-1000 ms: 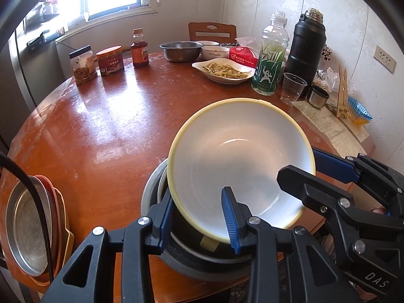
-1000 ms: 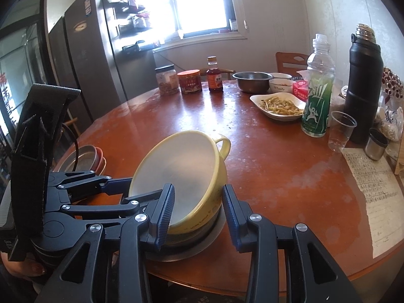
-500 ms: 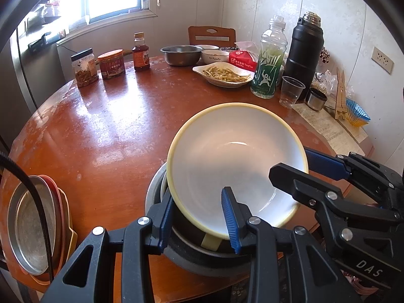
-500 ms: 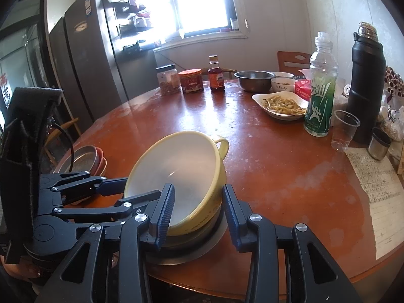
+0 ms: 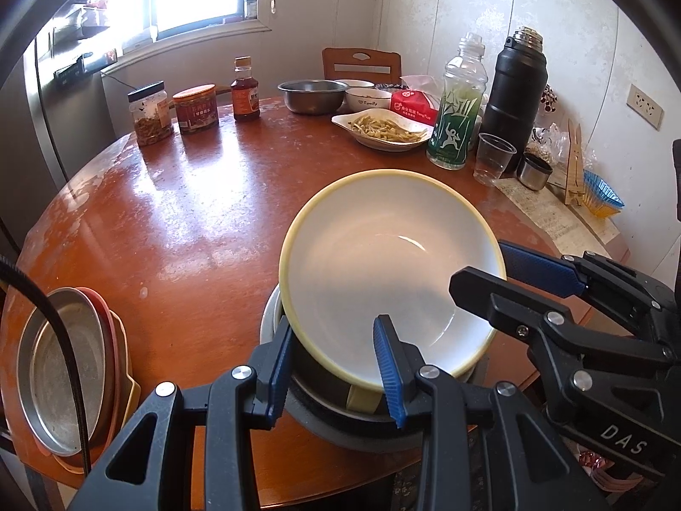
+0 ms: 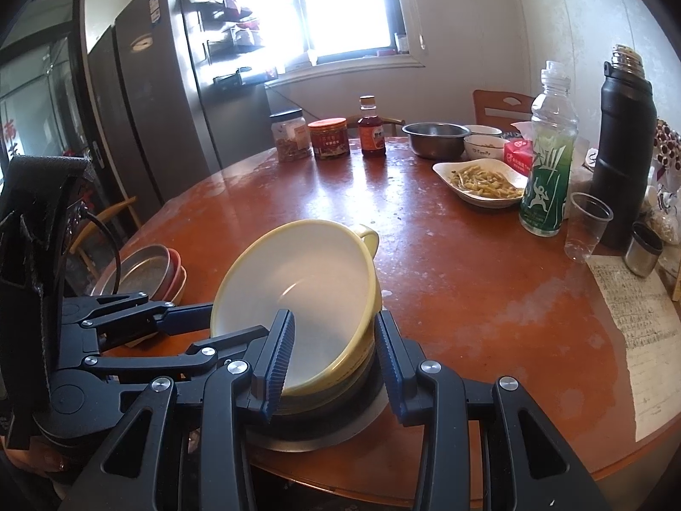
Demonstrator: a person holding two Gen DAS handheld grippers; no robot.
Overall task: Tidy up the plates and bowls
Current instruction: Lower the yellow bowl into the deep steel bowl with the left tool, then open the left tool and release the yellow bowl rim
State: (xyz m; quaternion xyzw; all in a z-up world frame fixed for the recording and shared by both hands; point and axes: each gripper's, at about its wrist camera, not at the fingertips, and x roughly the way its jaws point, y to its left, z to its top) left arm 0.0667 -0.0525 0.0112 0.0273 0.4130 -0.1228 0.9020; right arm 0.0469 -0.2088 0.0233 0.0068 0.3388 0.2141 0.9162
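A yellow bowl (image 5: pixel 383 264) with a white inside and side handles hangs tilted over a nested stack of metal bowls (image 5: pixel 336 421) at the table's near edge. My left gripper (image 5: pixel 334 368) is shut on its near rim, one finger inside and one outside. My right gripper (image 6: pixel 334 357) is shut on the rim at the other side, next to the left gripper (image 6: pixel 213 332). In the right wrist view the bowl (image 6: pixel 306 281) leans toward the camera on the metal stack (image 6: pixel 327 430). A pile of plates (image 5: pixel 64 374) lies at the table's left edge.
At the back of the round wooden table (image 5: pixel 191 213) stand jars (image 5: pixel 196 108), a sauce bottle (image 5: pixel 245 89), a steel bowl (image 5: pixel 313 96), a dish of food (image 5: pixel 383 130), a green bottle (image 5: pixel 457 106), a black flask (image 5: pixel 515 93) and a plastic cup (image 5: pixel 491 159). A printed sheet (image 6: pixel 638 332) lies at the right.
The yellow bowl has tipped a little flatter and sunk slightly toward the metal stack. Both grippers keep the same hold on its rim.
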